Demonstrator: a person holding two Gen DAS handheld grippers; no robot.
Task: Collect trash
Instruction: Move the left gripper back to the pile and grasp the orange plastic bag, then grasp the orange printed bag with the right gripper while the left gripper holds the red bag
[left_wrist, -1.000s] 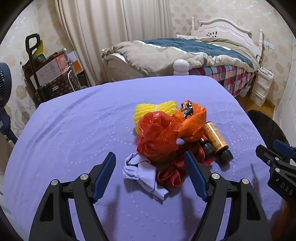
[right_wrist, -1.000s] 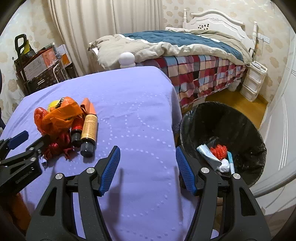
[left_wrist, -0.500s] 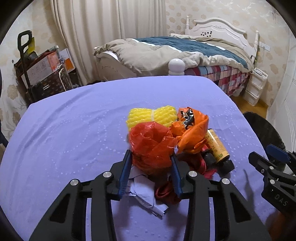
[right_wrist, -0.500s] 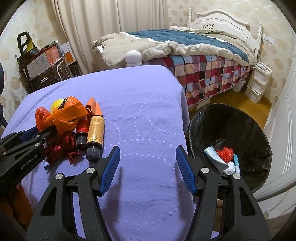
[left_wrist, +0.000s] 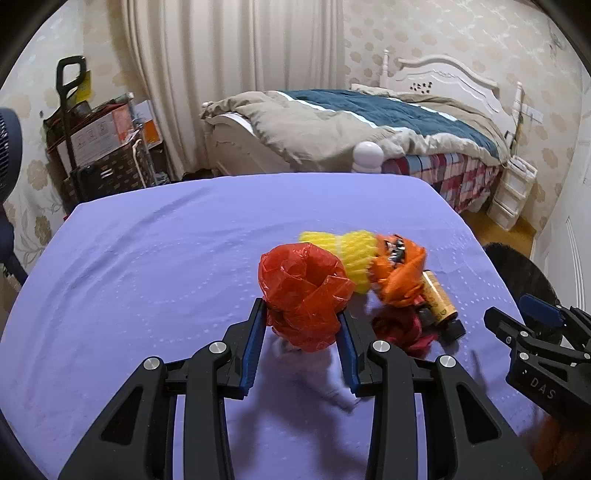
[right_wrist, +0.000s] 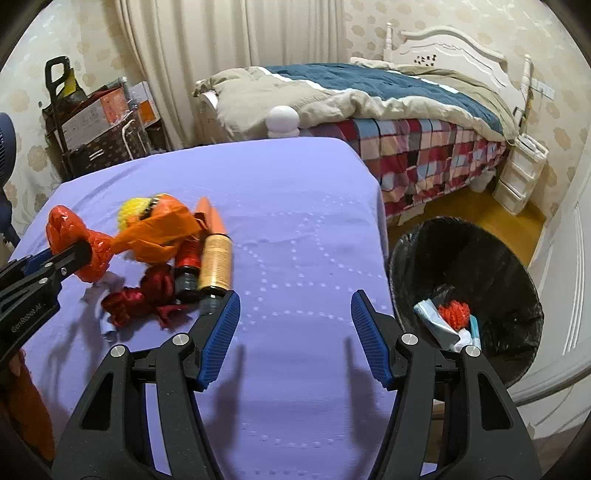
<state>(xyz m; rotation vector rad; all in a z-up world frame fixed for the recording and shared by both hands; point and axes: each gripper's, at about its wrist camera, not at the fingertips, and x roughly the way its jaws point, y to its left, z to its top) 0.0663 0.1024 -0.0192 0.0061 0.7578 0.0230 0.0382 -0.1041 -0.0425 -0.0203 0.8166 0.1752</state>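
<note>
Left hand-held gripper (left_wrist: 301, 334) has its blue pads (left_wrist: 254, 345) pressing both sides of a crumpled red translucent plastic bag (left_wrist: 304, 295), jaws closing on it; the bag looks raised a little off the purple-clothed counter (left_wrist: 147, 277), though contact at its bottom edge is hard to tell. Under and just behind the bag lies a pale lilac scrap of paper or cloth (left_wrist: 321, 373), blurred. Just right of the bag: a dark red crumpled shiny wrapper (left_wrist: 400, 326), an orange plastic bag with a black print (left_wrist: 399, 273), a yellow foam net sleeve (left_wrist: 351, 254) touching the orange bag, and a gold-labelled cylindrical bottle with a black cap (left_wrist: 437, 301) lying on its side. In the right wrist view a second bottle with a red label (right_wrist: 188, 260) lies beside the gold one, both caps toward the camera.

Right hand-held gripper (right_wrist: 293, 332) hangs over bare purple cloth near the counter's right edge, jaws apart, nothing between them; its left tip is just beside the gold bottle's cap. Right of the counter on the wood floor stands a round bin lined with a black bag (right_wrist: 424, 254), holding a red mesh ball (right_wrist: 454, 310), a pale blue-grey wrapper (right_wrist: 432, 321) and a small white and teal item, unclear. Behind: a bed with a beige and teal duvet (right_wrist: 369, 92) over a checked sheet, cream curtains (left_wrist: 229, 74), a white drawer unit (right_wrist: 524, 158), and a cart of cardboard boxes (left_wrist: 96, 147).
</note>
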